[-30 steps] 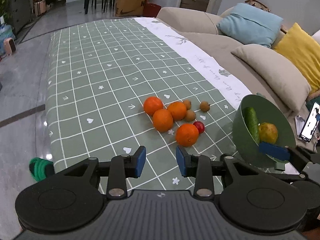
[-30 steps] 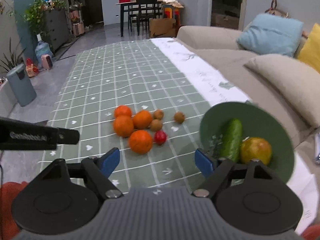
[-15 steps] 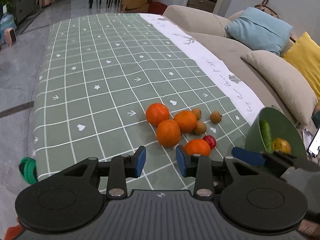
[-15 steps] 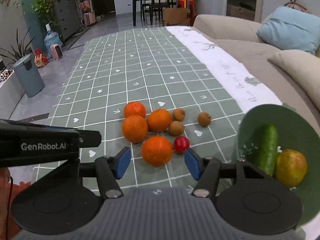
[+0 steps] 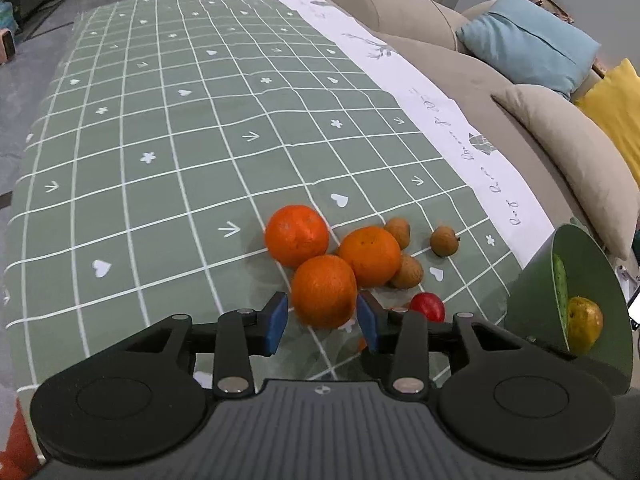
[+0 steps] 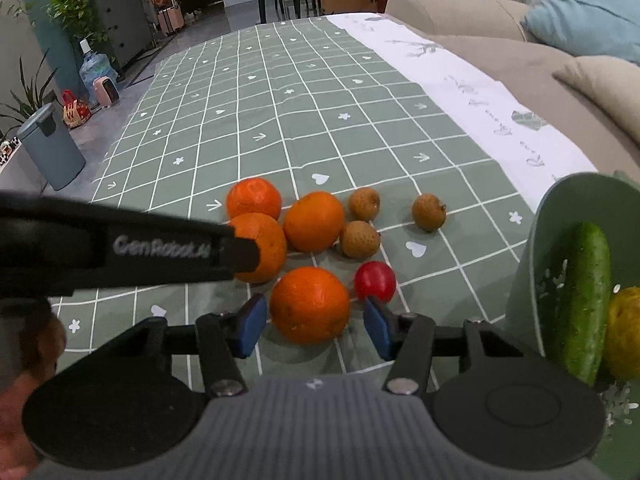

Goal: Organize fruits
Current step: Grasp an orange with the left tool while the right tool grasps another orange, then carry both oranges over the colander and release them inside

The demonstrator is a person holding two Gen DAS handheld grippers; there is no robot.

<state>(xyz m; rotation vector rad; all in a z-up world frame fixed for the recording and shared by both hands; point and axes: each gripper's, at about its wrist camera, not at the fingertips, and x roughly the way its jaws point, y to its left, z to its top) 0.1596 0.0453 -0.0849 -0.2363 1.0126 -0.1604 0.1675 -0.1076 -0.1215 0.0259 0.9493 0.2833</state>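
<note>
Lying on the green checked cloth (image 6: 280, 92), four oranges, three brown longans and a red fruit (image 6: 375, 281) form one cluster. The near orange (image 6: 310, 305) sits between the blue pads of the right gripper (image 6: 314, 326), whose jaws stand apart on either side of it without touching. Just left of that orange, a second orange (image 5: 324, 291) lies between the spread pads of the left gripper (image 5: 322, 322), again with gaps on both sides. The red fruit sits just right of the near orange, the longans beyond it. Right of the cluster a green bowl (image 6: 528, 264), tilted, holds a cucumber (image 6: 586, 300) and a yellow fruit (image 6: 626, 332). A beige sofa (image 5: 460, 52) with cushions runs along the cloth's right edge.
</note>
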